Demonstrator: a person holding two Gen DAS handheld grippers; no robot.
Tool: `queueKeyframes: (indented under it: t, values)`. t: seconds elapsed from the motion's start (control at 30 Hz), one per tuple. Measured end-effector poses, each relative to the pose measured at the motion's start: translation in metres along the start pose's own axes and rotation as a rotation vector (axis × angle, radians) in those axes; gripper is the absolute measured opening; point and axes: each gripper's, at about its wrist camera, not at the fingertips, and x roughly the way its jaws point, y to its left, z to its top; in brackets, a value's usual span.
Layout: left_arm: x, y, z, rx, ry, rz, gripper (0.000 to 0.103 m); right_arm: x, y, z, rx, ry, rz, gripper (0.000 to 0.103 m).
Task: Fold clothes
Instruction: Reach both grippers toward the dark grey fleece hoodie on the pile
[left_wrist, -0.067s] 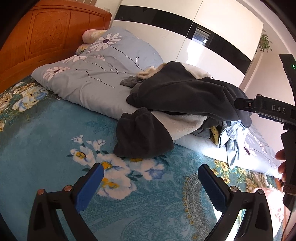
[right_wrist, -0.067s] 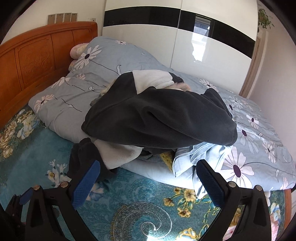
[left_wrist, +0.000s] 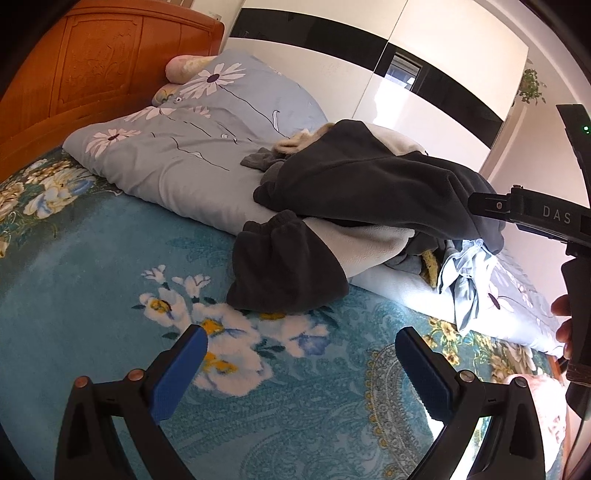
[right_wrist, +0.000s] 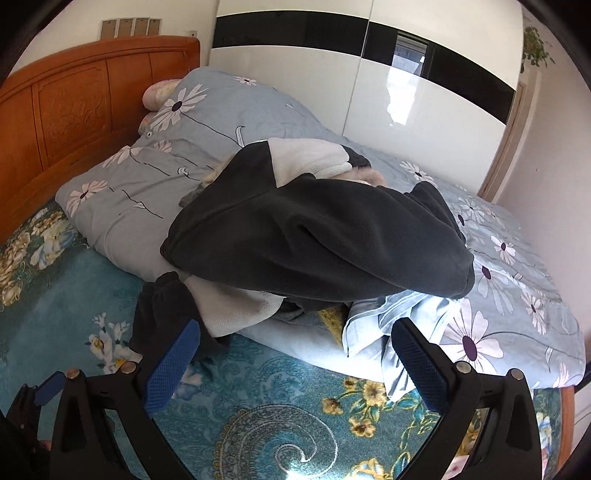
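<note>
A heap of clothes lies on the bed, topped by a dark grey fleece garment (left_wrist: 373, 184) (right_wrist: 314, 236) with cream panels (right_wrist: 306, 157). One dark sleeve (left_wrist: 280, 273) hangs onto the teal floral blanket (left_wrist: 92, 277). A light blue garment (left_wrist: 465, 269) (right_wrist: 391, 314) and something yellow (left_wrist: 430, 264) poke out beneath. My left gripper (left_wrist: 301, 354) hovers open over the blanket, just short of the sleeve. My right gripper (right_wrist: 295, 350) is open too, in front of the heap, nothing between its fingers. The right gripper's body shows in the left wrist view, held by a hand (left_wrist: 563, 325).
A grey-blue quilt with white flowers (right_wrist: 207, 155) lies under the heap along the far side. An orange wooden headboard (right_wrist: 74, 103) stands at the left. White and black wardrobe doors (right_wrist: 369, 74) close the back. The teal blanket (right_wrist: 277, 406) spreads in front.
</note>
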Motion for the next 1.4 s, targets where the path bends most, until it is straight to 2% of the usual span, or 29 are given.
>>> queueKeyframes:
  t: [0.17, 0.3, 0.43, 0.6, 0.87, 1.03, 1.2, 1.4]
  values:
    - [0.006, 0.004, 0.001, -0.019, 0.011, -0.007, 0.103, 0.010, 0.002, 0.003, -0.033, 0.023, -0.017, 0.103]
    - [0.007, 0.006, -0.001, -0.035, 0.016, -0.024, 0.103, 0.019, 0.005, 0.007, -0.055, 0.035, -0.064, 0.103]
    - [0.012, 0.009, -0.001, -0.026, 0.027, 0.006, 0.103, 0.028, -0.002, 0.015, -0.071, 0.042, -0.110, 0.103]
    - [0.016, 0.019, 0.002, -0.092, 0.058, -0.024, 0.103, 0.040, -0.004, 0.024, -0.082, 0.060, -0.141, 0.103]
    - [0.024, 0.033, -0.001, -0.160, 0.085, -0.004, 0.103, 0.059, 0.007, 0.028, -0.186, 0.077, -0.220, 0.103]
    - [0.026, 0.040, -0.001, -0.205, 0.076, -0.012, 0.103, 0.075, 0.025, 0.036, -0.315, 0.082, -0.258, 0.103]
    - [0.029, 0.048, -0.001, -0.252, 0.072, -0.022, 0.103, 0.098, 0.059, 0.039, -0.556, 0.090, -0.303, 0.103]
    - [0.033, 0.056, -0.003, -0.285, 0.088, -0.011, 0.103, 0.131, 0.099, 0.022, -0.825, 0.085, -0.416, 0.103]
